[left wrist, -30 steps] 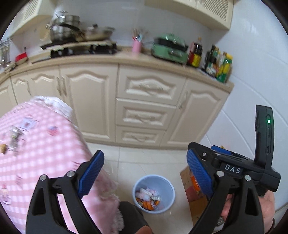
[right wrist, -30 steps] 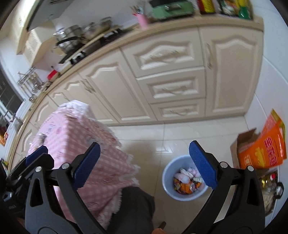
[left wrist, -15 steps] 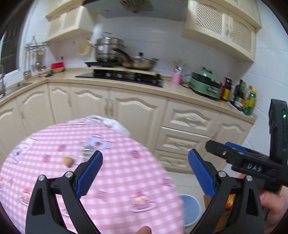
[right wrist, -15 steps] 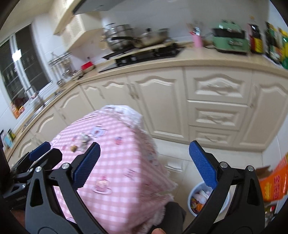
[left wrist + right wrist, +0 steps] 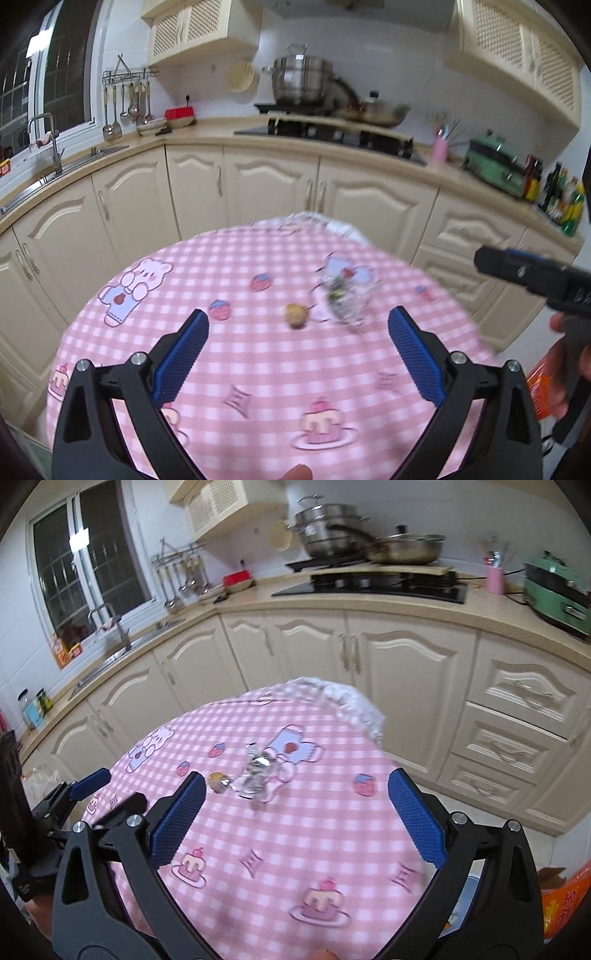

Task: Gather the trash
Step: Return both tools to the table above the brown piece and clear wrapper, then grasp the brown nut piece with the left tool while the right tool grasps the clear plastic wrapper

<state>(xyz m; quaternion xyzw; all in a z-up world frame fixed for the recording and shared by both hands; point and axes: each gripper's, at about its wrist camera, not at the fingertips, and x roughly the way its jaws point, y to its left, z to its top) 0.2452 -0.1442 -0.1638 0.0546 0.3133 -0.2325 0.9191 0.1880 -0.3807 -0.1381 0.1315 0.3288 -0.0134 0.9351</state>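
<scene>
Two hand-held grippers hover over a small table (image 5: 258,354) draped in a pink checked cloth, both with fingers spread wide and nothing between them. The left gripper (image 5: 298,354) faces a crumpled clear wrapper (image 5: 341,295) lying near the middle of the cloth, with a small brown nut-like scrap (image 5: 295,315) just beside it on its left. From the right gripper (image 5: 295,814) the same silvery wrapper (image 5: 258,773) and scrap (image 5: 218,781) sit ahead and left of centre, apart from both pads. The blue bin (image 5: 461,901) shows only as a sliver past the table's right edge, behind the right finger; what it holds cannot be made out here. The step in hand looks like the approach to the next piece. To do it well, one gripper should line up so the wrapper sits midway between its pads, come down until the tips nearly brush the cloth, and close on the wrapper's bulk rather than a loose corner, without pinching the fabric. The round scrap may roll if nudged, so it wants a separate, squarer grasp.
</scene>
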